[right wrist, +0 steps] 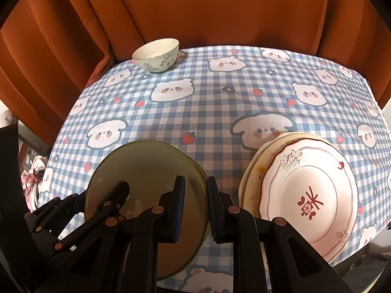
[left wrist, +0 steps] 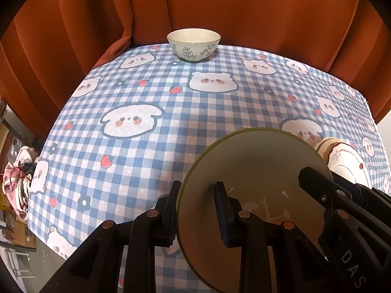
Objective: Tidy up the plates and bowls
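- Gripping from both sides, the two grippers share one olive-rimmed plate [left wrist: 254,183]; the left gripper [left wrist: 199,213] has one finger outside the plate's left rim and the other over its face, so the rim sits pinched between them
- Mirroring that, the right gripper [right wrist: 194,208] straddles the same plate's right rim; one finger lies over the face, the other just outside the edge; its jaws are closed on the rim
- The plate is tilted up off the checked tablecloth [left wrist: 136,97], and in the right wrist view a second olive rim [right wrist: 201,175] shows just behind it; whether that is another plate I cannot tell
- Just to the right of the right gripper rests a stack of white plates [right wrist: 303,188]; the top one bears a red motif and a scalloped red line, with browner rims peeking out beneath
- Far ahead of both grippers, near the cloth's back edge, stands a small leaf-patterned bowl [left wrist: 193,45], upright and well apart from the plates
- Behind the table hangs a rust-orange curtain [left wrist: 220,7]
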Tool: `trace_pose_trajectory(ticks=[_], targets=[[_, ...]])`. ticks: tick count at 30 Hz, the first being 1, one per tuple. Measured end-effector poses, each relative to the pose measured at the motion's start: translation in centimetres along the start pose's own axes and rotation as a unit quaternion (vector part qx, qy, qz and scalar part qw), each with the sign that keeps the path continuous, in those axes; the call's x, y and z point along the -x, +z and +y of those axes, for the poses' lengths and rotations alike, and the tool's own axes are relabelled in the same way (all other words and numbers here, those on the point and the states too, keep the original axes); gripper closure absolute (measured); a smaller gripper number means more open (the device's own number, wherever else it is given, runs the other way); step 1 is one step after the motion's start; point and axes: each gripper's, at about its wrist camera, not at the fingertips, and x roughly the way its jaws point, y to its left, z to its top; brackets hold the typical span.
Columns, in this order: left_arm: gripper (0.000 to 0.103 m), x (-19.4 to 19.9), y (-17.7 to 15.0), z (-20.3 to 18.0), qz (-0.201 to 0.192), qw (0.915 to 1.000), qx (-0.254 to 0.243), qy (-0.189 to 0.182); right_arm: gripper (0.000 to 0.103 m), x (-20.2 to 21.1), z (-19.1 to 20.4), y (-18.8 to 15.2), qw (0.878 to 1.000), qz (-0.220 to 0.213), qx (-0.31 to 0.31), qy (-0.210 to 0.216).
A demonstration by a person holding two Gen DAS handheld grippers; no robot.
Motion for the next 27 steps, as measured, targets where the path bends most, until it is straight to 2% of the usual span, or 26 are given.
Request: trace_pose_trajectory(ticks=[12,17,19,20,21,27], targets=[[0.077,-1.1,-0.4,-0.3,0.009,1.0000,0.003,0.000,0.082,-1.0,-0.4,-0.2,1.000,0.000,0.009,-0.004],[0.065,-0.7,-0.2,-0.5,0.000,1.0000,-0.010,-0.001,0.081,-1.0,-0.2,-0.1,1.000,0.001,0.009,-0.006],[0.051,-0.2,-0.1,-0.5,-0.010,0.9998,-0.018,-0.002,0.067,-0.8,-0.2,-0.1,1.000,-0.003,0.010,-0.013],[0.047,0.0,-0.1,-0.3,-0.015,0.9997,-0.019,-0.001,0.049,-0.7,-0.2,-0.1,1.000,-0.006,0.009,-0.015],[0.043,0.1,0.0,-0.2,-0.017,0.9997,-0.019,-0.004,0.039,-0.5,-0.2,-0.2,1.000,-0.013,0.004,-0.022],[0.040,1.2,0.6,1.2,-0.024,0.9992,-0.020,-0.025,0.036,0.7,0.7,0.1,0.999,-0.029,-0.011,-0.036]])
